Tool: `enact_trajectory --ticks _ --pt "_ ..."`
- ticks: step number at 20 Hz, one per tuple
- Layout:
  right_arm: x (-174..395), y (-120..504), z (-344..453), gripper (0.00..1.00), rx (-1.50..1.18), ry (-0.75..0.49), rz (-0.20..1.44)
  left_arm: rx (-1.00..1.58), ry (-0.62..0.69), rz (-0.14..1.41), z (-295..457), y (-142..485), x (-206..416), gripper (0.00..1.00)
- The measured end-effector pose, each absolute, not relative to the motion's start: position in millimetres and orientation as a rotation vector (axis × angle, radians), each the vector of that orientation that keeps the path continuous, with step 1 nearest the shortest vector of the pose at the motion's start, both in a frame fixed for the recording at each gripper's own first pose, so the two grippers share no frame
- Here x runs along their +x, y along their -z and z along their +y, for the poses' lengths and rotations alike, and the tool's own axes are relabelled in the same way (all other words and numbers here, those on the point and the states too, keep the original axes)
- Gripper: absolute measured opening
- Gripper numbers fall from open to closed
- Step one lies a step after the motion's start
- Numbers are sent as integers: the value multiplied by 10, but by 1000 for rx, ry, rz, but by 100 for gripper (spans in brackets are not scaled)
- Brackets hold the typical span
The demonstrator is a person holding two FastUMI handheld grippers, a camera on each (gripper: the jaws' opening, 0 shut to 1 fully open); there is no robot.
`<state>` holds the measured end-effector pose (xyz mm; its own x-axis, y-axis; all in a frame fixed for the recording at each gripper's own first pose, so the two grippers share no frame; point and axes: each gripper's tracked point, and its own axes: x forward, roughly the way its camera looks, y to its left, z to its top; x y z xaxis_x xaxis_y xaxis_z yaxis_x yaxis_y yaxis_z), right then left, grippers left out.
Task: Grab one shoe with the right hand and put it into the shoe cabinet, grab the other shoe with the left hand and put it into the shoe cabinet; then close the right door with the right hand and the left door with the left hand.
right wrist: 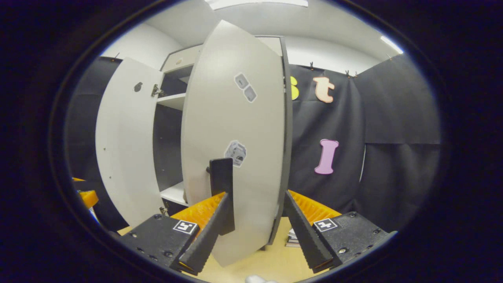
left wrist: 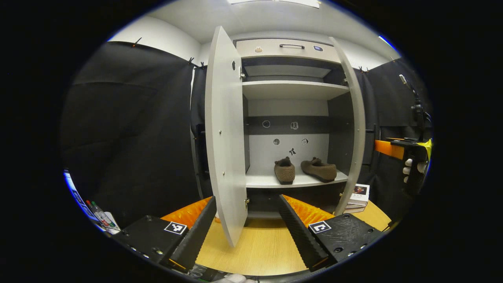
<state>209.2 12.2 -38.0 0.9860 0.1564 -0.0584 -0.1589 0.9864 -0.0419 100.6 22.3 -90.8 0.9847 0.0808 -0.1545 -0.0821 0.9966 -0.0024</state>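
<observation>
On the far left of the left gripper view, black cloth backs the booth; next comes the left door, swung wide and edge-on, its lower corner between the parted fingers of the left gripper, which holds nothing. Beyond it, both shoes sit side by side on the lower shelf of the shoe cabinet, so only the doors seem left to close. Farther right stands the right door, with the right gripper near its outer side. Seen from the right gripper view, that gripper straddles the right door with fingers apart. Each door looks a stiff, light panel that should swing easily; pushing flat on its outer face near the free edge seems best.
</observation>
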Motion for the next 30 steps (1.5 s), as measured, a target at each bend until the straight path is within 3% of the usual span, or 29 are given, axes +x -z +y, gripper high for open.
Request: enact_trajectory --ticks 2,14,22,27,30 --pt "2029 362 205 99 -58 -165 41 -18 -77 160 247 917 1007 97" --pt "1161 727 359 100 -6 -77 126 0 -70 135 878 832 1232 97" --pt "726 1045 437 100 38 8 199 24 -179 89 1937 763 1767 97" --pt "682 1070 361 100 19 43 212 26 -161 96 1963 802 2173 97" --pt "708 1081 309 100 28 47 216 59 -158 57 1980 722 2182 89"
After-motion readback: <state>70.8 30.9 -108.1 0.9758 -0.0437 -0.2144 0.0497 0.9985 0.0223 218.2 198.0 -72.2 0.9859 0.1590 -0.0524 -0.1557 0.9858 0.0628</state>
